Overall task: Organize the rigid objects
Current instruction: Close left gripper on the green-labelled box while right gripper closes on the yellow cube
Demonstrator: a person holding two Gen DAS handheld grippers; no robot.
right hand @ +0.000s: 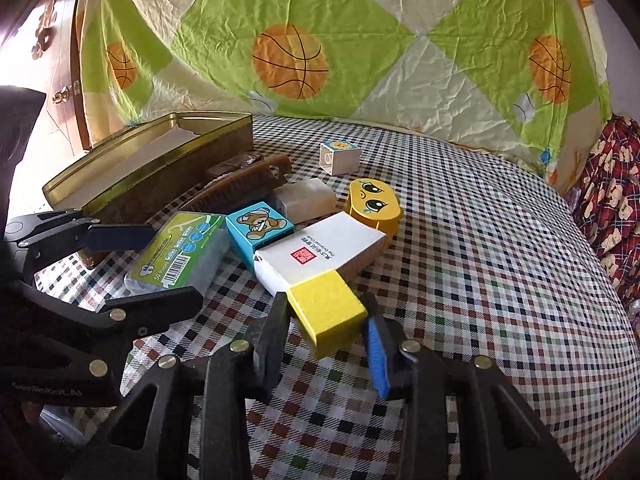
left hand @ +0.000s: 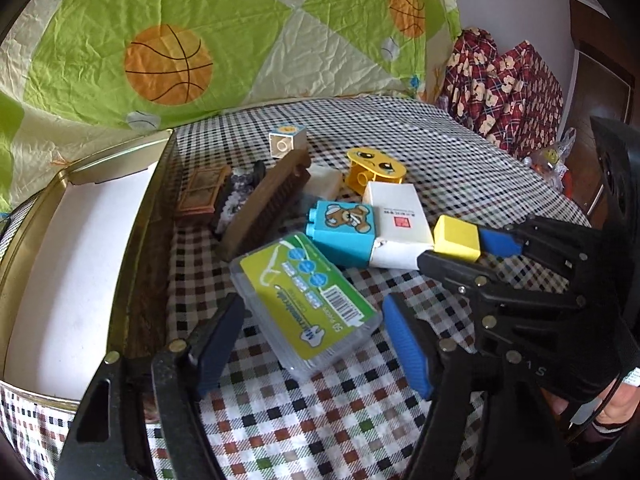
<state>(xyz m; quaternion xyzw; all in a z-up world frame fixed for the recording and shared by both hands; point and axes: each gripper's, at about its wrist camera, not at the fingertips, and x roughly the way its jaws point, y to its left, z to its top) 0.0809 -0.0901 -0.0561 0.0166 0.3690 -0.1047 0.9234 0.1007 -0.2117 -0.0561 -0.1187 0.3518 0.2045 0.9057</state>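
A pile of small objects lies on the checked tablecloth: a clear floss-pick box with a green label (left hand: 306, 300) (right hand: 180, 254), a blue bear block (left hand: 346, 232) (right hand: 260, 226), a white carton (left hand: 400, 220) (right hand: 320, 254), a yellow face block (left hand: 374, 170) (right hand: 374, 208) and a brown brush (left hand: 266, 204) (right hand: 240, 184). My right gripper (right hand: 326, 314) (left hand: 456, 250) is shut on a yellow block (right hand: 326, 310) (left hand: 458, 238) beside the carton. My left gripper (left hand: 310, 340) (right hand: 144, 264) is open, its fingers either side of the floss-pick box.
An open gold tin (left hand: 120, 160) (right hand: 132, 152) with a white lining stands at the left of the pile. A small white cube (left hand: 286, 140) (right hand: 340, 156) sits farther back. A basketball-print quilt (left hand: 168, 64) hangs behind the table. Red plaid fabric (left hand: 504, 88) is at the right.
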